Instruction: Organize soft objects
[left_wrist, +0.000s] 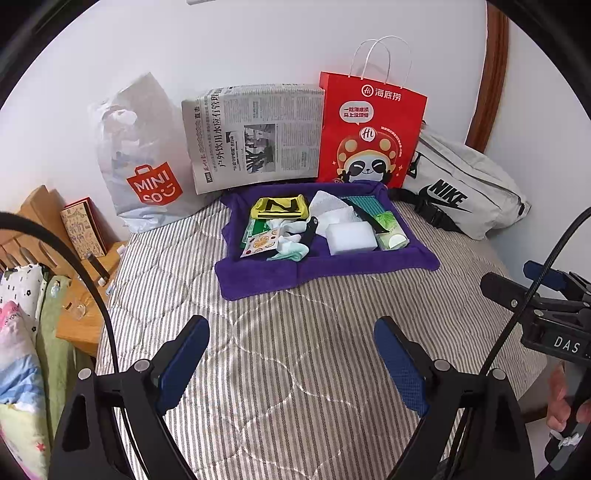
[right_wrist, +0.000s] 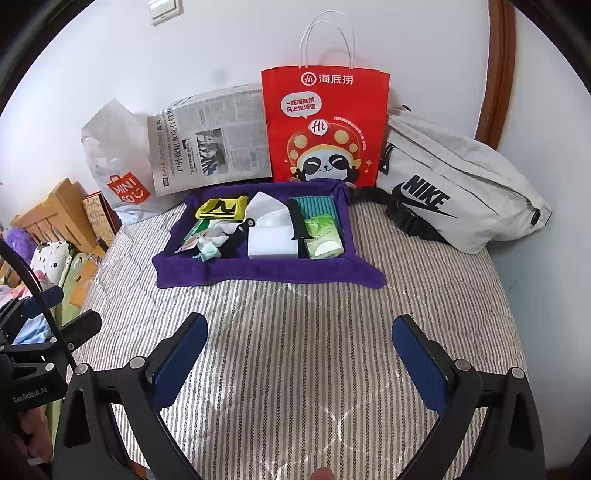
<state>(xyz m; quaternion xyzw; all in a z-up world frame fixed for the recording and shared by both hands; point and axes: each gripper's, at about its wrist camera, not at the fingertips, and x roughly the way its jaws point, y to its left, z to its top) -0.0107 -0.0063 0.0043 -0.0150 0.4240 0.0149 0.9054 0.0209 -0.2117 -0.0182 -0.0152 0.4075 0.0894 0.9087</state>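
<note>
A purple cloth tray (left_wrist: 325, 271) (right_wrist: 266, 271) lies on the striped bed. In it are a yellow pouch (left_wrist: 279, 208) (right_wrist: 221, 208), a white sponge block (left_wrist: 351, 238) (right_wrist: 272, 242), a green tissue pack (left_wrist: 390, 230) (right_wrist: 324, 236), white tissue (left_wrist: 330, 206), a teal cloth (right_wrist: 316, 205), black knives (right_wrist: 297, 221) and small sachets (left_wrist: 260, 245). My left gripper (left_wrist: 291, 354) is open and empty above the bed, well short of the tray. My right gripper (right_wrist: 300, 352) is open and empty too; it also shows in the left wrist view (left_wrist: 546, 295).
Behind the tray, against the wall, stand a white Miniso bag (left_wrist: 140, 166) (right_wrist: 118, 173), a folded newspaper (left_wrist: 255, 136) (right_wrist: 210, 136), a red paper bag (left_wrist: 369, 129) (right_wrist: 325, 125) and a grey Nike bag (left_wrist: 461, 188) (right_wrist: 454, 184). A wooden bedside stand (left_wrist: 85, 306) is left.
</note>
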